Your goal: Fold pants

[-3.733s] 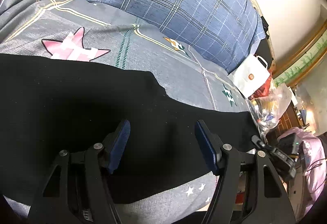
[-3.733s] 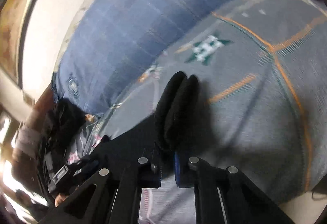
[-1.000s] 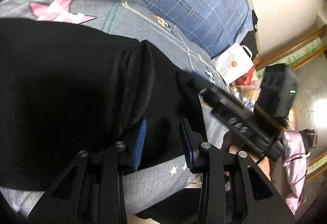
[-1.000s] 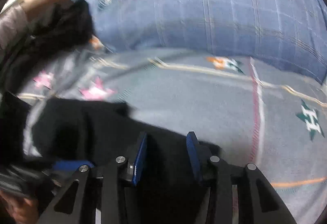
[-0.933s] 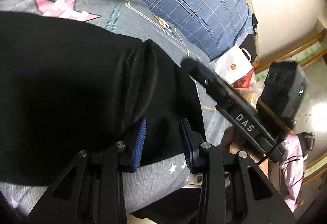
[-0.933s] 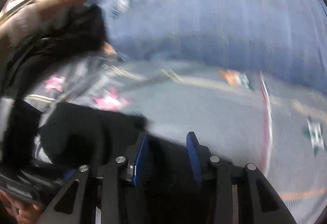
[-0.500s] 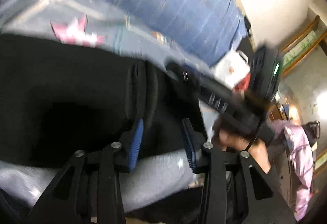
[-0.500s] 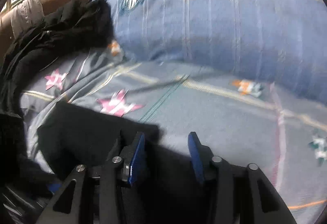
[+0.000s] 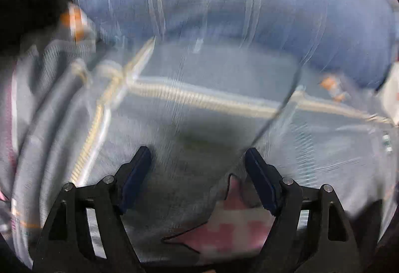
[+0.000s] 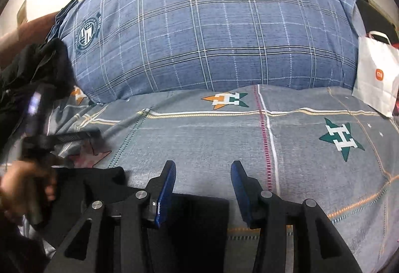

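Pants (image 10: 189, 213): black, lying flat on the sheet (image 10: 311, 161) at the near edge of the right wrist view. They run from below and between the right gripper's (image 10: 203, 169) arms leftward to a raised corner near the left hand (image 10: 22, 188). Far edge of the cloth sits just short of the right fingertips.

Right gripper: jaws parted, nothing between the blue pads (image 10: 167, 188); bare sheet shows in the gap, pants under the finger roots.

Left gripper (image 9: 198, 157): jaws spread wide, holding nothing. Its view is heavily blurred. Between and ahead of the fingers lies grey sheet (image 9: 199, 123) with a pink star (image 9: 232, 230) at the near edge; no black cloth can be made out between them.

In the right wrist view the left tool appears as a blurred dark bar above the left hand, beside the pants' left corner.

Pillow (image 10: 212, 31): blue plaid, along the far side of the sheet. Bag (image 10: 376, 78): white, orange logo, at right, touching the sheet. Dark clothes (image 10: 32, 78): heaped at far left.

Changes against earlier frames: a second ago the left jaws were narrow, with a bunched fold of pants beside the left pad; now they are wide apart over bare sheet. At the earliest frame the right jaws were clamped on a roll of black cloth; now they are apart and the cloth lies flat beneath.
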The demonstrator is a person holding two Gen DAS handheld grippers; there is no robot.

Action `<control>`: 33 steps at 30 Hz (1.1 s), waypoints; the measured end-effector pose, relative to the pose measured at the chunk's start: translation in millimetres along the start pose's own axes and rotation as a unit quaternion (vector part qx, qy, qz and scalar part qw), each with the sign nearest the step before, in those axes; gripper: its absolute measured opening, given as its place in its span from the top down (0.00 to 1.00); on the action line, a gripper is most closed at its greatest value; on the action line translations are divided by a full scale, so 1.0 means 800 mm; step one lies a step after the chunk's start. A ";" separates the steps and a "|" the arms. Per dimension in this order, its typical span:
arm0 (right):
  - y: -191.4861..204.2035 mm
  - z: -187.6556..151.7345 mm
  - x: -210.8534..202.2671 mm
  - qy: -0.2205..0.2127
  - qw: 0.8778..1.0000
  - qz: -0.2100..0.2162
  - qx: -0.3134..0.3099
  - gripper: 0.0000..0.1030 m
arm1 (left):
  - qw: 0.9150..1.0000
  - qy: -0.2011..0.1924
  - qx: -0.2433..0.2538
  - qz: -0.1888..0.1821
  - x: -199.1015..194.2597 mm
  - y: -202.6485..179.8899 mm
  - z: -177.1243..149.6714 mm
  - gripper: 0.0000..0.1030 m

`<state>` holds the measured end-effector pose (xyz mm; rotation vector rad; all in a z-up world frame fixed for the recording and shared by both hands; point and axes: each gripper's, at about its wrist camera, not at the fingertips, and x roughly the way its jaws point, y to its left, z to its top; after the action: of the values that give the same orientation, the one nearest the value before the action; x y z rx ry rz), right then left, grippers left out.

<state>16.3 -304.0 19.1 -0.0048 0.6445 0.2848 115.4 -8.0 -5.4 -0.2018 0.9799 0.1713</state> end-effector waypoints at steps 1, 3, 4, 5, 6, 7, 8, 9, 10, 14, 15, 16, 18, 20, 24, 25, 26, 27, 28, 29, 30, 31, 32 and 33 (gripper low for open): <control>-0.002 0.001 0.000 -0.001 1.000 -0.001 0.003 0.57 | 1.000 -0.005 0.005 0.010 -0.004 -0.005 0.000 0.09; -0.004 0.001 0.001 0.003 1.000 0.007 0.010 0.57 | 1.000 0.003 0.010 0.027 0.000 -0.008 -0.004 0.00; -0.005 0.002 0.002 0.002 1.000 0.009 0.018 0.57 | 1.000 -0.002 0.005 0.021 -0.002 -0.005 -0.006 0.00; -0.006 0.003 0.002 0.001 1.000 0.013 0.024 0.57 | 1.000 -0.006 -0.002 0.017 -0.003 -0.007 -0.008 0.00; -0.007 0.005 0.003 -0.001 0.999 0.018 0.031 0.57 | 1.000 -0.008 -0.008 0.014 -0.006 -0.004 -0.010 0.00; -0.007 0.006 0.005 -0.002 0.999 0.022 0.038 0.57 | 1.000 -0.006 -0.010 0.013 -0.005 -0.003 -0.009 0.00; -0.008 0.007 0.008 -0.001 0.999 0.024 0.047 0.57 | 1.000 -0.005 -0.009 0.015 -0.004 -0.004 -0.007 0.00; -0.007 0.008 0.011 0.001 0.998 0.024 0.051 0.57 | 1.000 -0.006 -0.006 0.019 -0.004 -0.007 -0.006 0.00; -0.007 0.008 0.014 0.004 0.998 0.024 0.058 0.57 | 1.000 -0.006 -0.005 0.021 -0.004 -0.009 -0.006 0.00; -0.008 0.005 0.020 0.010 0.997 0.010 0.077 0.57 | 1.000 -0.004 -0.007 0.019 -0.001 -0.009 -0.006 0.00; -0.008 0.005 0.019 0.009 0.997 0.008 0.078 0.57 | 1.000 -0.004 -0.006 0.020 -0.001 -0.010 -0.006 0.00; -0.010 0.005 0.017 0.007 0.997 0.006 0.079 0.57 | 1.000 -0.004 -0.006 0.020 -0.002 -0.011 -0.007 0.00; -0.013 0.002 0.013 0.006 0.997 0.000 0.078 0.57 | 1.000 -0.004 -0.008 0.019 -0.001 -0.009 -0.006 0.00; -0.015 0.000 0.013 0.010 0.997 -0.010 0.073 0.57 | 1.000 -0.004 -0.007 0.020 0.000 -0.009 -0.006 0.00; -0.023 -0.003 0.012 0.012 0.997 -0.026 0.071 0.57 | 1.000 -0.004 -0.007 0.020 0.000 -0.009 -0.006 0.00; -0.026 -0.004 0.011 0.012 0.997 -0.028 0.077 0.57 | 1.000 -0.004 -0.007 0.020 0.000 -0.009 -0.006 0.00; -0.029 -0.005 0.009 0.010 0.996 -0.027 0.081 0.57 | 1.000 -0.004 -0.007 0.020 0.000 -0.009 -0.006 0.00; -0.031 -0.005 0.008 0.010 0.996 -0.026 0.086 0.57 | 1.000 -0.004 -0.007 0.020 0.000 -0.009 -0.006 0.00; -0.034 -0.006 0.006 0.009 0.996 -0.024 0.091 0.57 | 1.000 -0.004 -0.007 0.020 0.000 -0.009 -0.006 0.00; -0.038 -0.007 0.005 0.009 0.995 -0.021 0.096 0.57 | 1.000 -0.004 -0.007 0.020 0.000 -0.009 -0.006 0.00; -0.040 -0.008 0.005 0.009 0.995 -0.022 0.100 0.57 | 1.000 -0.004 -0.007 0.020 0.000 -0.009 -0.006 0.00; -0.043 -0.008 0.004 0.010 0.994 -0.022 0.102 0.57 | 1.000 -0.004 -0.007 0.020 0.000 -0.009 -0.006 0.00; -0.046 -0.009 0.003 0.011 0.994 -0.020 0.106 0.57 | 1.000 -0.004 -0.007 0.020 0.000 -0.009 -0.006 0.00; -0.049 -0.009 0.002 0.010 0.994 -0.017 0.111 0.57 | 1.000 -0.004 -0.007 0.020 0.000 -0.009 -0.006 0.00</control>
<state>23.6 -342.0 9.0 0.1952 0.6921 0.1791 113.0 -16.3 -7.5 -0.1945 0.9756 0.2150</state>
